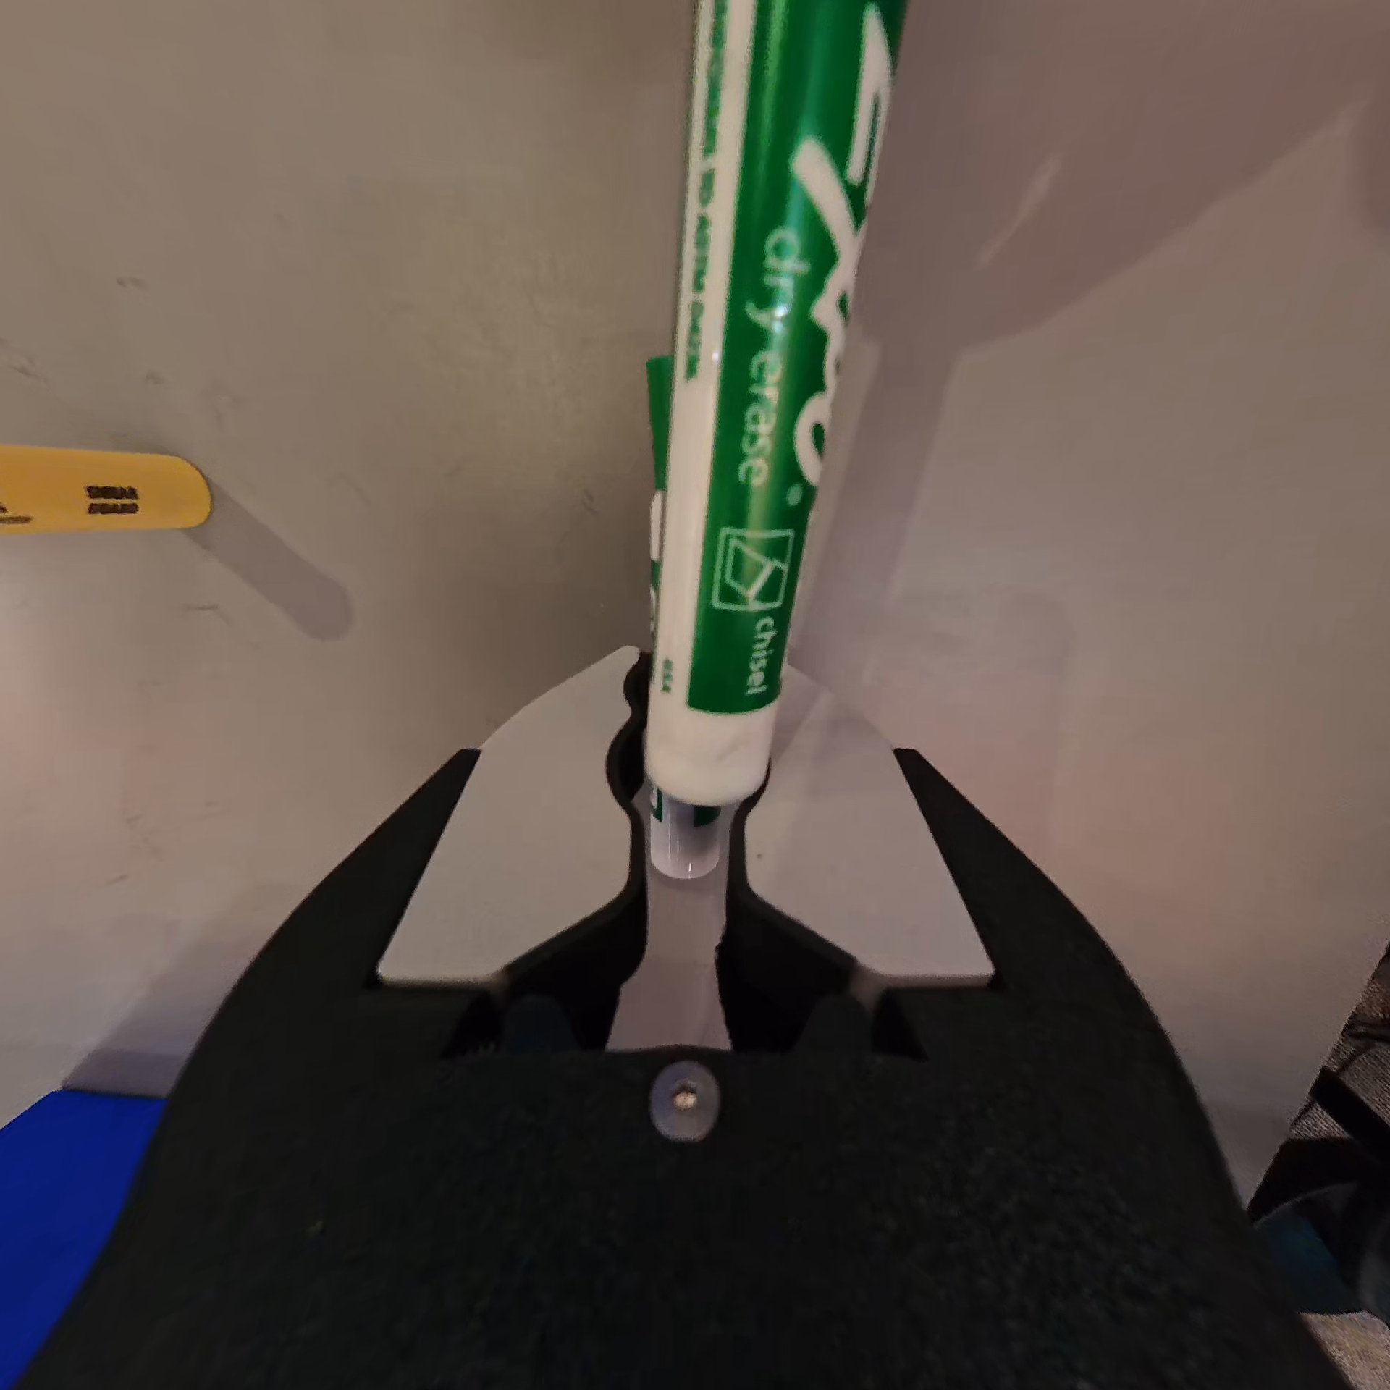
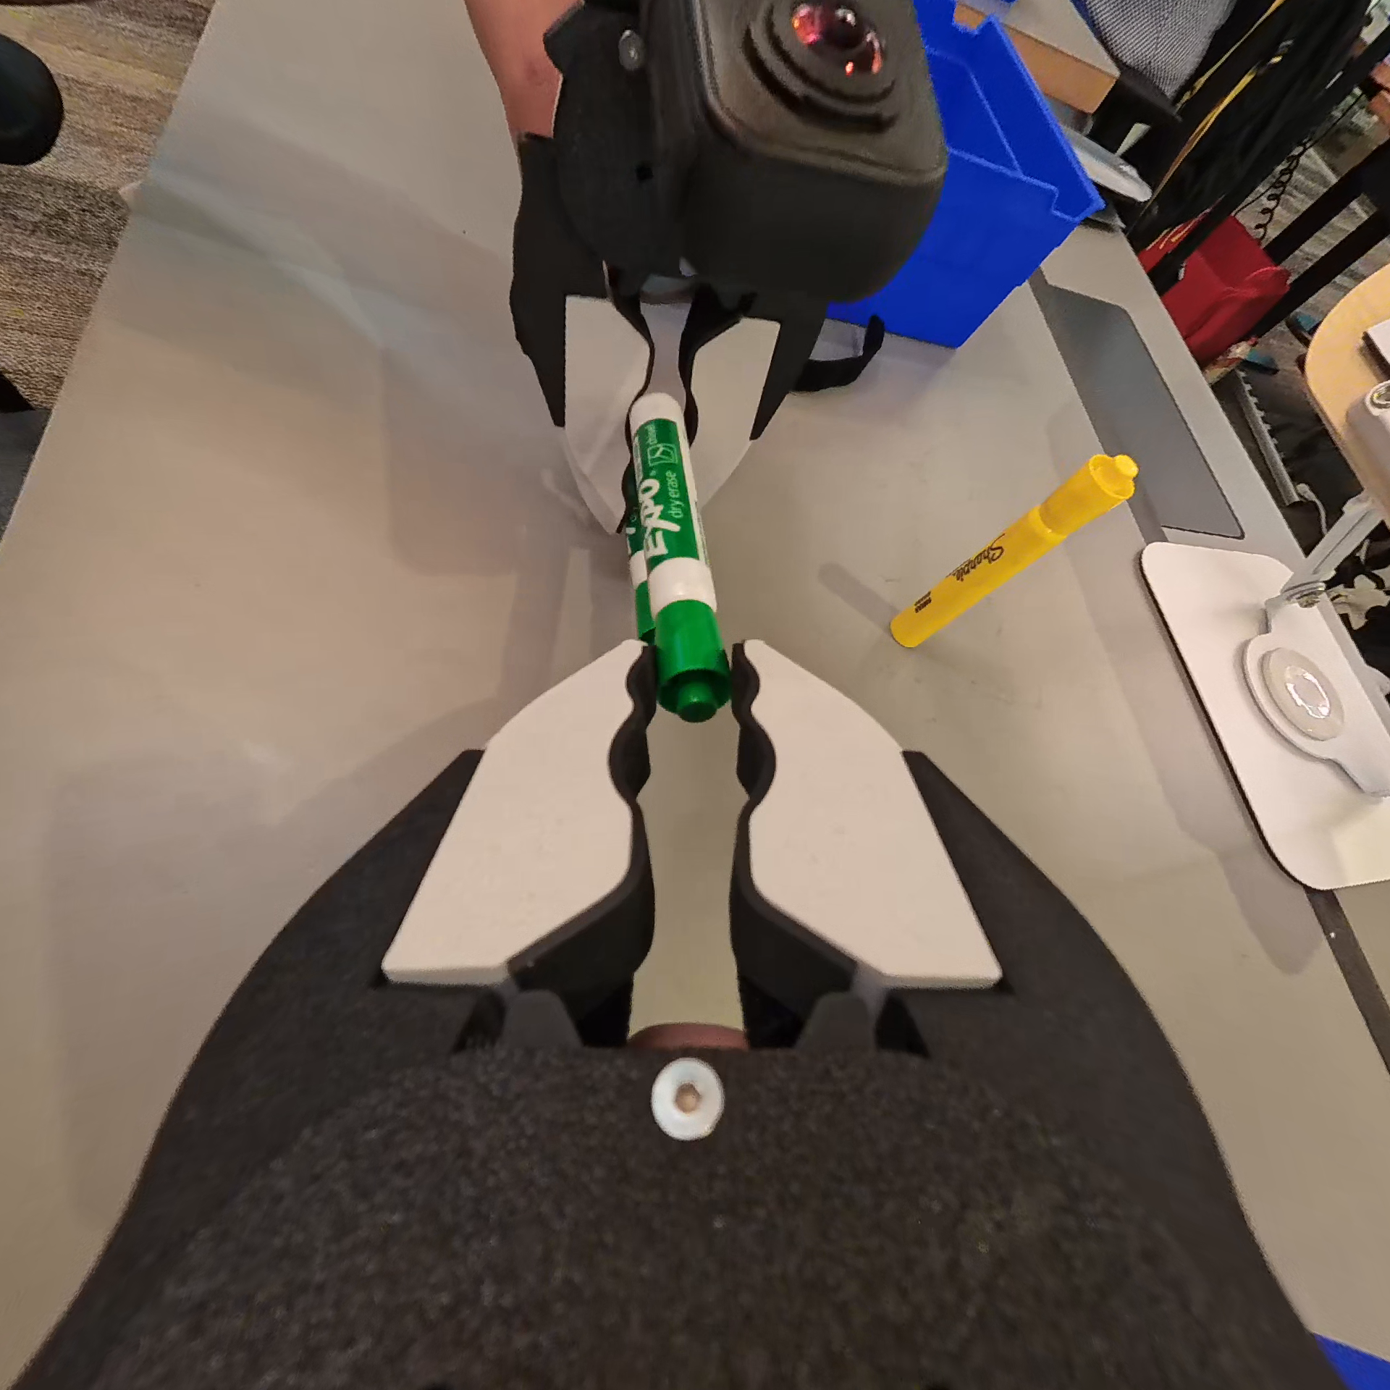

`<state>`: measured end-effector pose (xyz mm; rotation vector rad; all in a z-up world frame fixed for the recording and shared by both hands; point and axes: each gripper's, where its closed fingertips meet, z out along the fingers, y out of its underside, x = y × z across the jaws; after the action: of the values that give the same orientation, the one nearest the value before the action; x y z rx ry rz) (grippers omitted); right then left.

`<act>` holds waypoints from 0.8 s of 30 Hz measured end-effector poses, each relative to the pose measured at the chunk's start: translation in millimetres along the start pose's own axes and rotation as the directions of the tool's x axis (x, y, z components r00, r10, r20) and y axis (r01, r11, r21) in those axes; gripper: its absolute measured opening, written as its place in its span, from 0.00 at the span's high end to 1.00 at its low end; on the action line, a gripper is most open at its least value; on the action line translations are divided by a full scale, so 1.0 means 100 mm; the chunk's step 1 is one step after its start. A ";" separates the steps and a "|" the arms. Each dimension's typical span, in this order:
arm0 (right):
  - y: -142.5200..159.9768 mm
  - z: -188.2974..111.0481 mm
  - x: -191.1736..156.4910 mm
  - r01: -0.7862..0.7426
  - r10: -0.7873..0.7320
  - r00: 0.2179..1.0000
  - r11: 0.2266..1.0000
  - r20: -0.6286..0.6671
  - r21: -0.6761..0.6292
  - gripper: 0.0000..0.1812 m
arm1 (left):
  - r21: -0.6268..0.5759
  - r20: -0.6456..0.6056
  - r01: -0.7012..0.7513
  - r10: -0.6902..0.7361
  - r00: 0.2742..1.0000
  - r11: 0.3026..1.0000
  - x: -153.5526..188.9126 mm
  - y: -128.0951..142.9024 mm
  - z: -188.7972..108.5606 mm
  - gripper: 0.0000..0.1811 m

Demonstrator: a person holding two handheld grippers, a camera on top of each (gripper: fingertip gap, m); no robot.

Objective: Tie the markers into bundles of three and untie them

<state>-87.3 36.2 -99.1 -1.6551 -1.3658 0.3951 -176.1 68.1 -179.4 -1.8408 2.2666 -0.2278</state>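
Green markers (image 2: 672, 541): two visible, white barrels with green labels and green caps, lying side by side and held in the air above the surface (image 2: 301, 602), centre of the right wrist view; in the left wrist view they run from centre frame up past the top edge. Left gripper (image 1: 688, 797): narrow, its jaws clamped on the markers' butt ends; in the right wrist view it sits at upper centre with its camera facing the lens. Right gripper (image 2: 688, 692): jaws partly apart, fingertips flanking the front marker's green cap; whether they touch it cannot be told. Yellow highlighter (image 2: 1015, 549): lying flat on the grey surface at right of frame, well apart from the green markers. Blue bin (image 2: 1000, 188): upper right, behind the left gripper. Black strap (image 2: 842, 361): lying by the bin's base. White stand base (image 2: 1233, 722): right edge of frame.
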 end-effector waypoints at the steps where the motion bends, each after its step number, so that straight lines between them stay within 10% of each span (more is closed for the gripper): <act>1: 0.01 -0.01 0.01 0.002 -0.002 1.000 1.000 -0.014 -0.003 0.90 | 0.007 -0.008 -0.001 0.001 1.000 1.000 0.01 -0.02 0.00 0.90; 24: -0.01 0.28 0.00 -0.060 0.060 0.998 0.998 0.035 0.014 0.90 | 0.003 0.031 -0.079 0.078 0.996 0.997 -0.05 -0.28 -0.01 0.91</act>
<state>-108.3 49.1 -113.1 -1.6874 -1.3380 0.4700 -149.2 67.1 -170.8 -1.7365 2.3095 -0.1900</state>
